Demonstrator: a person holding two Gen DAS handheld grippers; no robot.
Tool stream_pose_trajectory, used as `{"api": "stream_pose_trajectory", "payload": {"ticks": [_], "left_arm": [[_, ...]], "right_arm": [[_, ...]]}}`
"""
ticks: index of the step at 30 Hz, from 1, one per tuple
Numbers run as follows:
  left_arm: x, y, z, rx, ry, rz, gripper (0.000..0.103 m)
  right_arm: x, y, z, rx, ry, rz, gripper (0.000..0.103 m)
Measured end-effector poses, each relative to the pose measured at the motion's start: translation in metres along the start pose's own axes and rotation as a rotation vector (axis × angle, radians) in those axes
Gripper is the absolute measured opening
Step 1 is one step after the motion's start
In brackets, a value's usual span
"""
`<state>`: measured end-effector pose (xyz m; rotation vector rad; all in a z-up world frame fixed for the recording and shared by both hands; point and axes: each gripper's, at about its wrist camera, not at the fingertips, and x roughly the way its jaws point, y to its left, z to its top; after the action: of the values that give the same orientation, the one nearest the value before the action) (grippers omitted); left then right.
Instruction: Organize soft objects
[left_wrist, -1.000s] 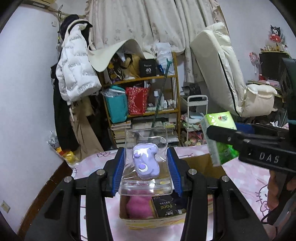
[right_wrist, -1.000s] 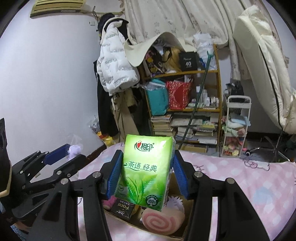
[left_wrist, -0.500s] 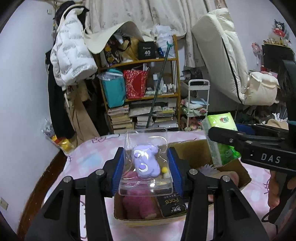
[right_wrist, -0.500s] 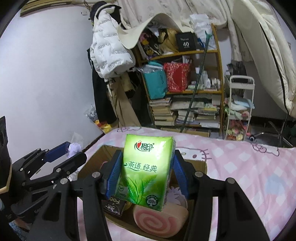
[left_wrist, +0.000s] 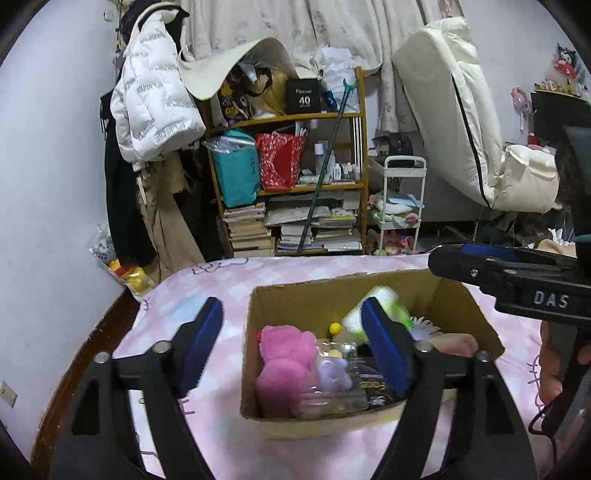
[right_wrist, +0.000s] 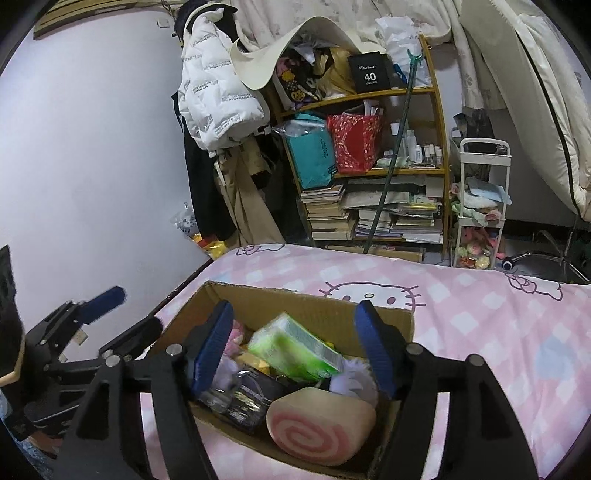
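Pink checked bedding (left_wrist: 221, 291) lay under an open cardboard box (left_wrist: 306, 295), and both grippers hung over it with nothing between their blue pads. From the left wrist view, the left gripper (left_wrist: 293, 343) stood with its jaws wide, one pad out over the bedding left of the box and the other above the box's inside. Within the box, going left to right, a pink plush toy (left_wrist: 282, 354) lay against the left wall, a clear packet with a purple toy (left_wrist: 332, 373) sat just beside it near the front, and a green tissue pack (left_wrist: 384, 306) rested tilted toward the far right. From the right wrist view, the right gripper (right_wrist: 293, 347) also had its jaws wide, straddling the box's opening. The tissue pack (right_wrist: 295, 347) lay tilted on the other contents between those pads, touching neither, and a pink swirl roll cushion (right_wrist: 321, 424) filled the near right corner.
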<state>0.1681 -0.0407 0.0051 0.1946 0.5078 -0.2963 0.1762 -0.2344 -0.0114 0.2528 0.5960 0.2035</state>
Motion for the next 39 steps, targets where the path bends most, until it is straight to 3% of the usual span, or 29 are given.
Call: {"api": "stream_pose_trajectory", "payload": {"ticks": [2, 6, 11, 24, 31, 39], "left_arm": [[-0.015, -0.001, 0.003, 0.007, -0.031, 0.018, 0.084], [-0.039, 0.000, 0.008, -0.015, -0.059, 0.028, 0.095], [-0.063, 0.001, 0.009, -0.013, -0.073, 0.065, 0.100], [-0.113, 0.012, -0.003, -0.027, -0.083, 0.163, 0.102], [-0.137, 0.015, -0.014, -0.037, -0.078, 0.189, 0.102], [-0.159, 0.013, -0.030, -0.062, -0.084, 0.209, 0.102]], "right_arm": [[-0.007, 0.000, 0.001, -0.009, -0.006, -0.018, 0.084], [-0.026, 0.000, 0.002, -0.006, -0.029, -0.036, 0.089], [-0.055, 0.004, 0.004, -0.014, -0.067, -0.065, 0.102], [-0.121, 0.022, -0.004, -0.060, -0.121, -0.116, 0.103], [-0.151, 0.028, -0.023, -0.067, -0.199, -0.126, 0.103], [-0.165, 0.029, -0.039, -0.061, -0.212, -0.126, 0.103]]}}
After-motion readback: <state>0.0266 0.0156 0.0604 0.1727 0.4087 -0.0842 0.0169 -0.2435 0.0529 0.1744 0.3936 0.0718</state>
